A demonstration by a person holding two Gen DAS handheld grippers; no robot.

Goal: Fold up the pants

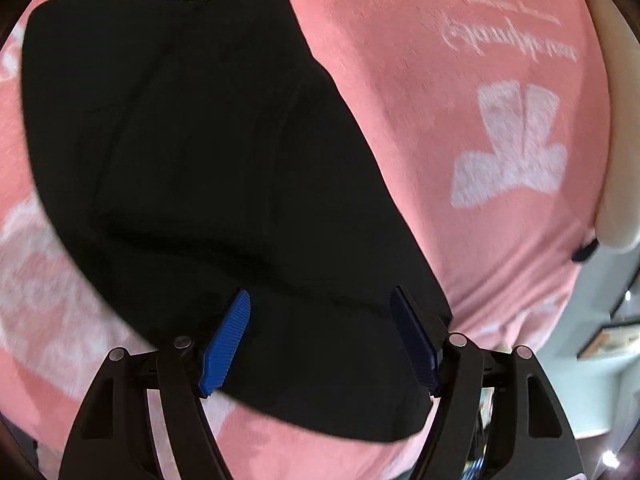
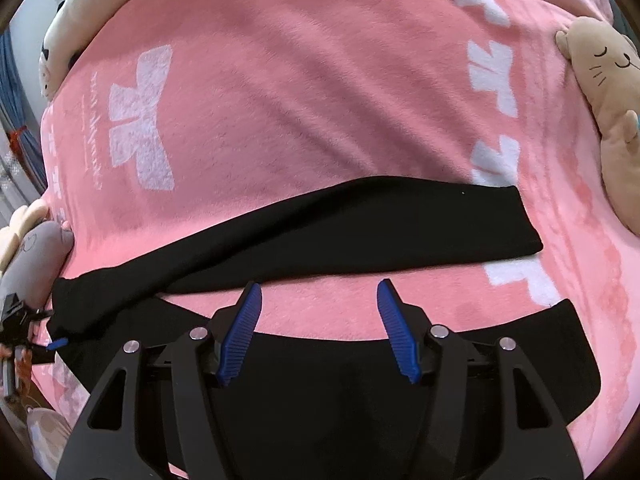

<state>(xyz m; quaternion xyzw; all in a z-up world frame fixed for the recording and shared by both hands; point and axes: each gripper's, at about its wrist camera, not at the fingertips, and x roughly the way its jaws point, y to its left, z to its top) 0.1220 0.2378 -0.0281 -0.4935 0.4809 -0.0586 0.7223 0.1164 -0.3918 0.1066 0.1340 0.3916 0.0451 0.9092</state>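
Black pants (image 1: 208, 168) lie spread on a pink blanket (image 1: 440, 100). In the left wrist view my left gripper (image 1: 320, 304) is open, its blue pads (image 1: 226, 344) hovering over the waist end of the pants. In the right wrist view the two legs show apart: the far leg (image 2: 360, 232) lies flat and the near leg (image 2: 360, 384) runs under my right gripper (image 2: 319, 292), which is open and empty above the pink strip between the legs. The left gripper also shows small at the left edge of the right wrist view (image 2: 56, 343).
A tan cat plush (image 2: 604, 104) lies at the right of the blanket. A grey plush (image 2: 36, 256) sits at the left edge, and a cream pillow (image 2: 80, 20) at the far left. Blue curtains (image 2: 16, 120) hang beyond the bed.
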